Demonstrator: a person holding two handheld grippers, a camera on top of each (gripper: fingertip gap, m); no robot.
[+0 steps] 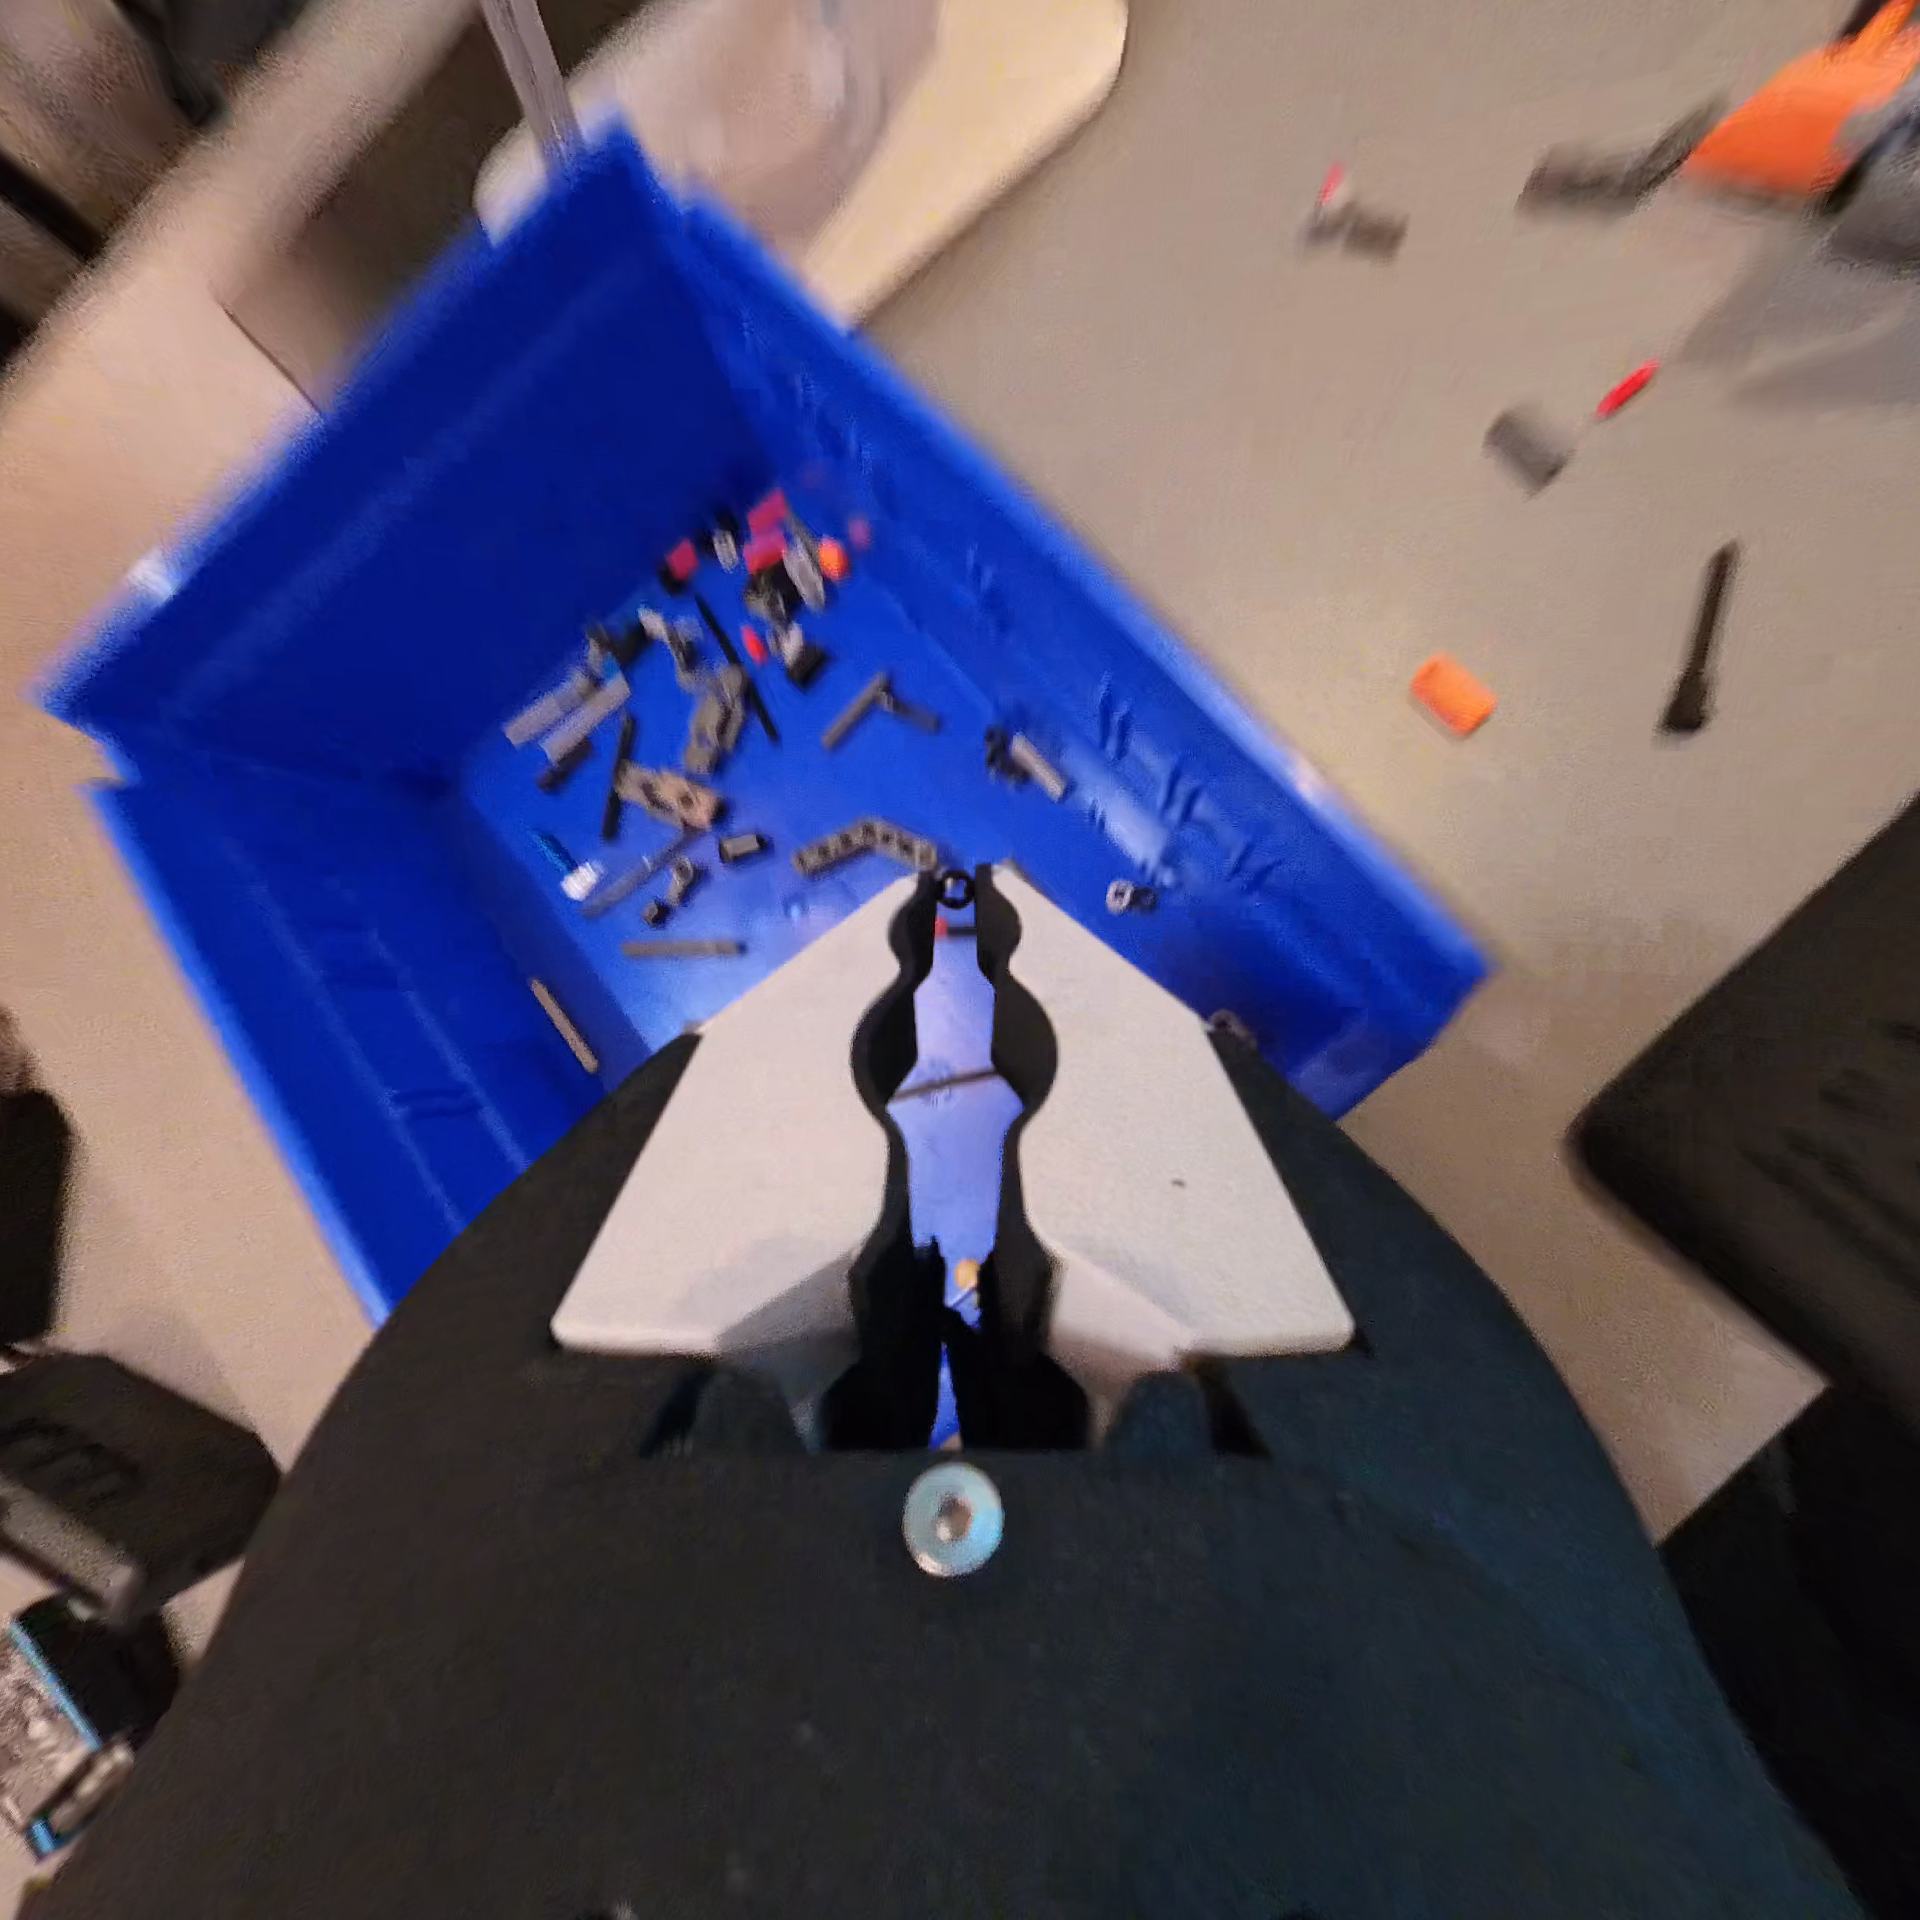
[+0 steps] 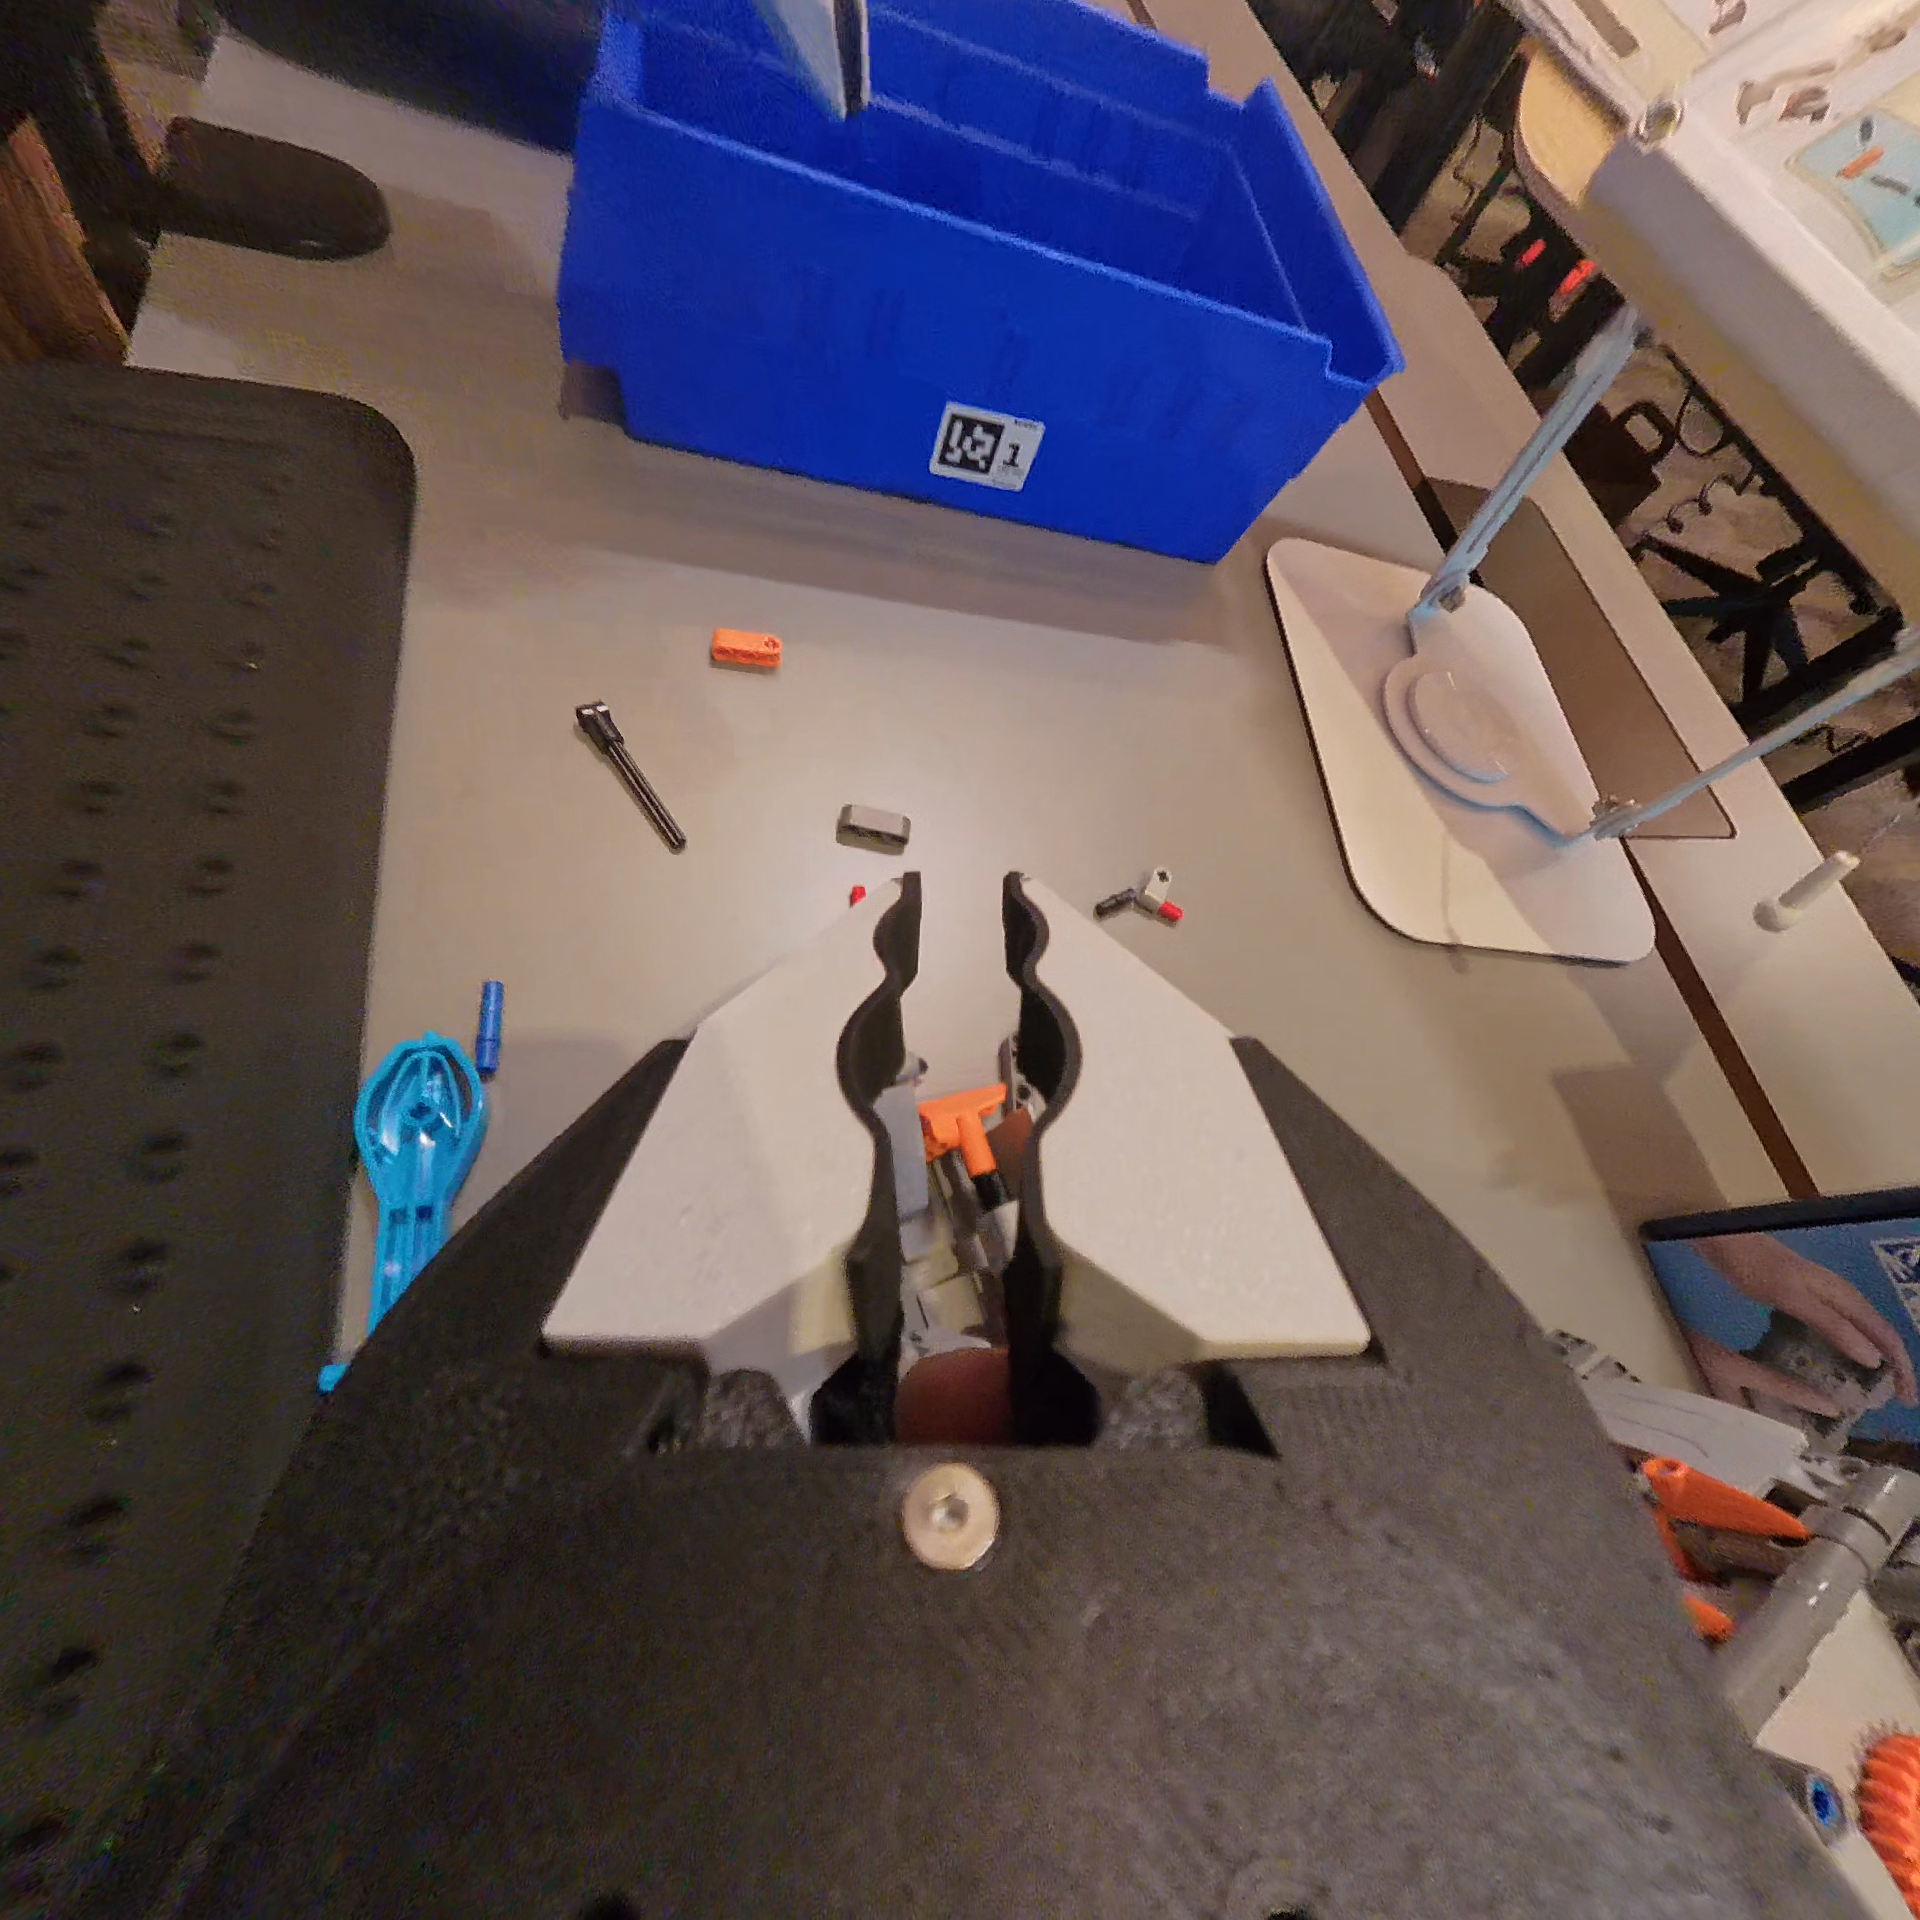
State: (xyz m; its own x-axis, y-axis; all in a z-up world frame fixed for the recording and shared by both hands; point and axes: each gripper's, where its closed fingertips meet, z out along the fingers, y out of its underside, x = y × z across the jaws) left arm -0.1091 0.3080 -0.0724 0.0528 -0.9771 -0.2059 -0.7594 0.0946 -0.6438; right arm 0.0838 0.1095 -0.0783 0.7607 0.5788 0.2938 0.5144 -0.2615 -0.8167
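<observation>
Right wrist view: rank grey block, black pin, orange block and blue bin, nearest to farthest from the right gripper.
From the right gripper:
1. Grey block, just ahead of the tips, slightly left.
2. Black pin, left.
3. Orange block, farther ahead, left.
4. Blue bin, at the back.

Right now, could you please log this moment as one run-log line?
left gripper: shut on small black ring, above blue bin | right gripper: open, over table, nearest grey piece

Black claws (image 2: 961, 883), pale fingers (image 2: 748, 1174), likely steel screws (image 2: 950, 1515)
</observation>
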